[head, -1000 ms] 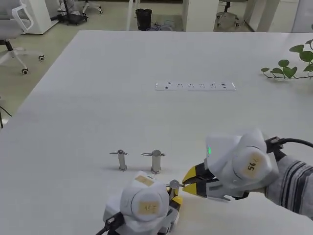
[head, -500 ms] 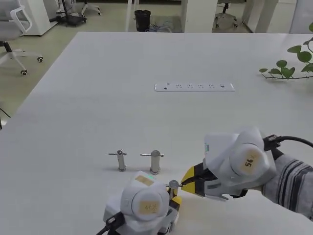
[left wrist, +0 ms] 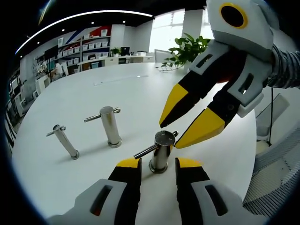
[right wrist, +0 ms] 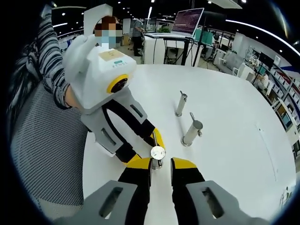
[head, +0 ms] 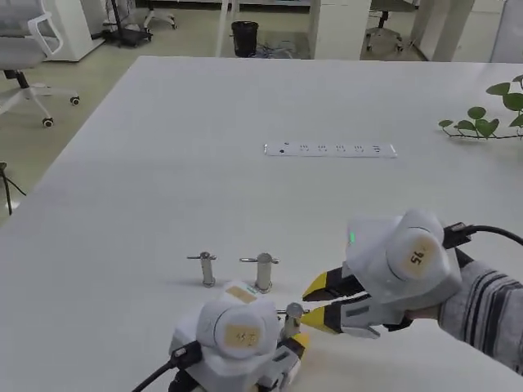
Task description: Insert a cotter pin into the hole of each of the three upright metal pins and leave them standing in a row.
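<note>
At a white tabletop (head: 245, 122), the left tongs (left wrist: 158, 164) bracket the foot of the third metal pin (left wrist: 161, 149), one yellow tip on either side, apparently to steady it upright while its cotter pin (left wrist: 144, 151) is worked through. Whether those tips actually pinch the foot or merely flank it cannot be told from the pictures. The right tongs (left wrist: 169, 133) reach in from the person's right with their tips parted and gripping nothing. The looped end of the cotter pin lies in the gap between them, just beside the pin's head, and the straight leg pokes out the far side. This suggests the cotter pin is through the hole and free of the right tongs. The third metal pin is a short, bright steel cylinder with a flat round head and a slightly flared foot, and it stands on the tabletop close to the near edge. Two matching pins, the middle pin (head: 263, 272) and the far-left pin (head: 207, 268), stand side by side farther from the person, each with a cotter pin crosswise near its top. The third metal pin sits nearer the person than that pair and to their right. By this reading it may need sliding back to complete the row.
</note>
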The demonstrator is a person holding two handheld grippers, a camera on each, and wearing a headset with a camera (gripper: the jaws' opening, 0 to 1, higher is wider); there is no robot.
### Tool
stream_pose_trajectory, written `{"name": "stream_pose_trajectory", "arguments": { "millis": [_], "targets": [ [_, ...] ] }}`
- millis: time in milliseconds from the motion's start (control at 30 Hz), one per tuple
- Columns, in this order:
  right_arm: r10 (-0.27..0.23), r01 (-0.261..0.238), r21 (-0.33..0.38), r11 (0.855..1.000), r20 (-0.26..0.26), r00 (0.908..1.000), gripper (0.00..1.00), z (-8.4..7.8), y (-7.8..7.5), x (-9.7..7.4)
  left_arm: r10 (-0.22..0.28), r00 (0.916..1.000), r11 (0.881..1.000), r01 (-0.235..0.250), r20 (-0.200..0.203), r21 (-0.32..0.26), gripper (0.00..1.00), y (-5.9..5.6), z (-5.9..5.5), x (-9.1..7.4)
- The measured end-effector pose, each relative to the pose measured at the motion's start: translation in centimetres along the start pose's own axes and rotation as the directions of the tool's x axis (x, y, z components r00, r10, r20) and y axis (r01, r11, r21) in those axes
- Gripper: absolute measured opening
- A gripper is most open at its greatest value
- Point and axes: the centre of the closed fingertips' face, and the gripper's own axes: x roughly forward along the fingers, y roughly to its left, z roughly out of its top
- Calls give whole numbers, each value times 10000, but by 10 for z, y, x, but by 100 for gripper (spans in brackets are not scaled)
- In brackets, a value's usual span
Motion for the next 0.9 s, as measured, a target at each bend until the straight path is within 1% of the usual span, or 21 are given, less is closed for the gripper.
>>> {"name": "stream_pose_trajectory", "arguments": {
  "millis": [200,233,300,400,433,500,567,700,800,900],
  "targets": [
    [215,-219,515,9984,96,9997,13,1,4,13,-151,9999,9996,150,35,237,35,0,2,-9],
    [224,-229,537,9983,89,9997,13,0,5,15,-165,9998,9995,164,52,252,35,1,2,-11],
    [299,-304,632,9975,93,9995,13,0,6,19,-254,9997,9997,254,-8,-58,37,2,1,-14],
    [329,-336,652,9973,117,9994,11,0,7,22,-205,9998,9997,205,8,157,39,5,3,-20],
    [329,-335,622,9975,94,9994,10,0,7,22,-218,9998,9997,218,7,139,39,5,3,-21],
    [317,-321,656,9973,75,9995,9,-1,5,23,-219,9997,9997,219,83,67,40,8,5,-25],
    [393,-402,981,9944,104,9992,9,0,6,22,-193,9998,9998,192,106,38,42,9,6,-28],
    [455,-462,985,9941,93,9989,8,0,5,22,-215,9996,9998,216,187,-31,46,13,8,-37],
    [477,-475,1109,9927,11,9989,8,0,1,21,-223,9993,9995,229,307,-195,49,18,10,-45],
    [376,-388,1182,9922,124,9992,8,4,-7,16,-135,9989,9996,145,441,-225,52,23,12,-52]
  ]
}}
